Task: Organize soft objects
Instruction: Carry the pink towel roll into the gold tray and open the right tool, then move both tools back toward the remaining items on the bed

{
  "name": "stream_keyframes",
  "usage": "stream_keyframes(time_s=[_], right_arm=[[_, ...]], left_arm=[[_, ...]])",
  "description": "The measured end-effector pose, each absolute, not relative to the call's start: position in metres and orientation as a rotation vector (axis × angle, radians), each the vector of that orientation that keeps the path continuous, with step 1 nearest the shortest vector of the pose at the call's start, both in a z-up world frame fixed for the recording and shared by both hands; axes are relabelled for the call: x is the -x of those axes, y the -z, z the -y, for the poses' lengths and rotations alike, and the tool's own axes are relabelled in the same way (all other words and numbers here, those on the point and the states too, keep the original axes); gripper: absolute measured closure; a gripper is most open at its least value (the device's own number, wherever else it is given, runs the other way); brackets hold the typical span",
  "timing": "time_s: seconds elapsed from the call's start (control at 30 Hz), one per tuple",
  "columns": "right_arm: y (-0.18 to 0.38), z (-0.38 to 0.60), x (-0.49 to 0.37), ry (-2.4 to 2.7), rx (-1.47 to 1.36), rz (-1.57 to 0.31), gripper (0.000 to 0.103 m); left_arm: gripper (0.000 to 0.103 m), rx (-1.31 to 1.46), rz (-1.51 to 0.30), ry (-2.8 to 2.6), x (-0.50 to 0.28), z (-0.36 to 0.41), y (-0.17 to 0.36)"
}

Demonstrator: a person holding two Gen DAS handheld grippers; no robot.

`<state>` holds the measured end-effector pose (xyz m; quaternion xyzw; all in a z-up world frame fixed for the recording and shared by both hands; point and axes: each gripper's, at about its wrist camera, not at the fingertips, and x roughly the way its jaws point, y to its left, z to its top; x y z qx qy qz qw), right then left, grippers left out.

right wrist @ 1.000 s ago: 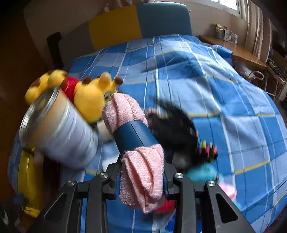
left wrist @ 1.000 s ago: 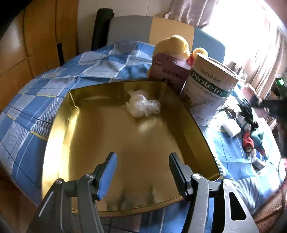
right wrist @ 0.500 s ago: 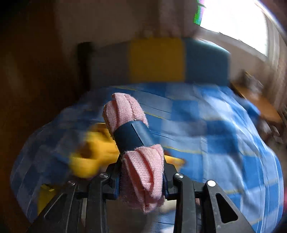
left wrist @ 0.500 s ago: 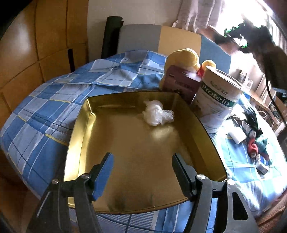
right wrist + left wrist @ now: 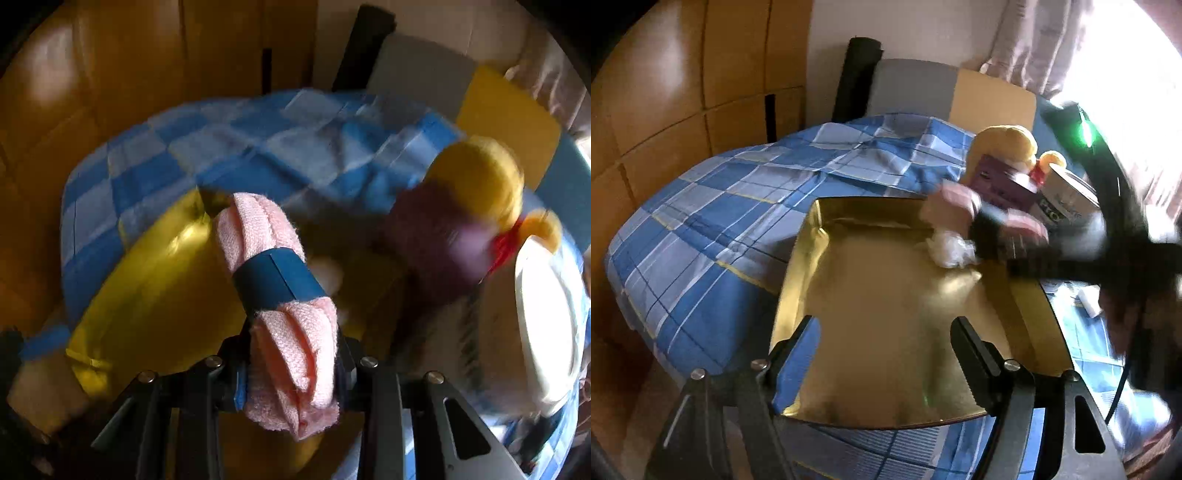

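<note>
My right gripper (image 5: pixel 291 373) is clamped on a rolled pink towel (image 5: pixel 284 314) with a blue band around its middle, and I have it above the far right corner of the gold tray (image 5: pixel 886 325), just over the crumpled white plastic bag (image 5: pixel 951 249) lying in there. My left gripper (image 5: pixel 886 350) hangs over the tray's near edge with nothing between its jaws, which have just been opening and now stand wide apart. Behind the tray on the blue checked bedspread (image 5: pixel 738 221) I see a yellow plush toy (image 5: pixel 1008 144), a purple box (image 5: pixel 1001 182) and a protein tin (image 5: pixel 1063 203).
</note>
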<state>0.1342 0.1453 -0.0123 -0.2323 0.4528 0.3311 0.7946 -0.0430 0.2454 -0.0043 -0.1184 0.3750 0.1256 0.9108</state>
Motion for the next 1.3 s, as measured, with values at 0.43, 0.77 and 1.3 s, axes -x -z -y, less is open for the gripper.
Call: stream_keyframes(time_s=[0.43, 0.77, 1.3], right_arm=[[0.046, -0.119, -0.117, -0.589, 0.498, -0.978, 0.045], [0.02, -0.102, -0.093, -0.596, 0.437, -0.875, 0.034], [-0.025, 0.026, -0.079, -0.419, 0.277, -0.781, 0.027]], left_arm=[[0.022, 0.223, -0.763, -0.279, 0.048, -0.24, 0.001], [0.022, 0.192, -0.767, -0.268, 0.05, -0.229, 0.0], [0.023, 0.139, -0.795, -0.126, 0.04, -0.192, 0.002]])
